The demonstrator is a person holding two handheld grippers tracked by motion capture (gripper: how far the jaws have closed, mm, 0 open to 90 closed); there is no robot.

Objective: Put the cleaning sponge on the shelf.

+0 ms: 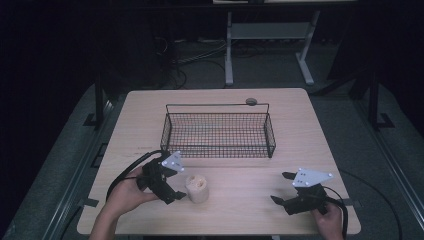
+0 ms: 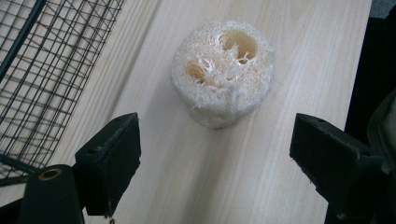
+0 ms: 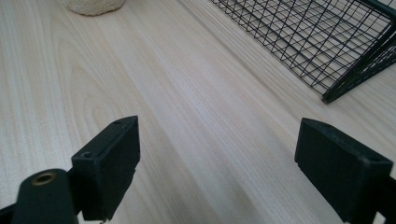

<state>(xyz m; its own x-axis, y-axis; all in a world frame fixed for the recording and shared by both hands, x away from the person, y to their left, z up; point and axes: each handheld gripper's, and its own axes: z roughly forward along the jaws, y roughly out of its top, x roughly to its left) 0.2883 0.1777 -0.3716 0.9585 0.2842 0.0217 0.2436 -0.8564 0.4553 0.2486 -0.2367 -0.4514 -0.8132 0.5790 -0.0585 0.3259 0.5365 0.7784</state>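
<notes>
L gripper (image 1: 176, 181) is sitting near the front edge of the counter (image 1: 240, 205), fingers (image 2: 109, 163) spread wide, holding nothing, pointing at the loofah piece (image 1: 196, 188). The loofah is standing upright on the counter just beside that gripper, ahead of the fingers but not yet between them, and in front of the wire basket (image 1: 218, 134). R gripper (image 1: 284, 188) is hovering low at the front right, well apart from the loofah, fingers (image 3: 108, 163) also wide and empty.

Risks, as a judgement: loofah is light and springy, so one finger touching first could be tipping or rolling it away; closing too shallow could be pinching only the fuzzy rim and slipping; lifting low could be snagging on the basket wall.

Left gripper view is showing the loofah's top w/ two holes and fibre texture, which high view is blurring. High view is showing the whole basket, its handle bar and both hands; right gripper view is catching just a basket corner and the loofah's base edge (image 3: 92, 6).
</notes>
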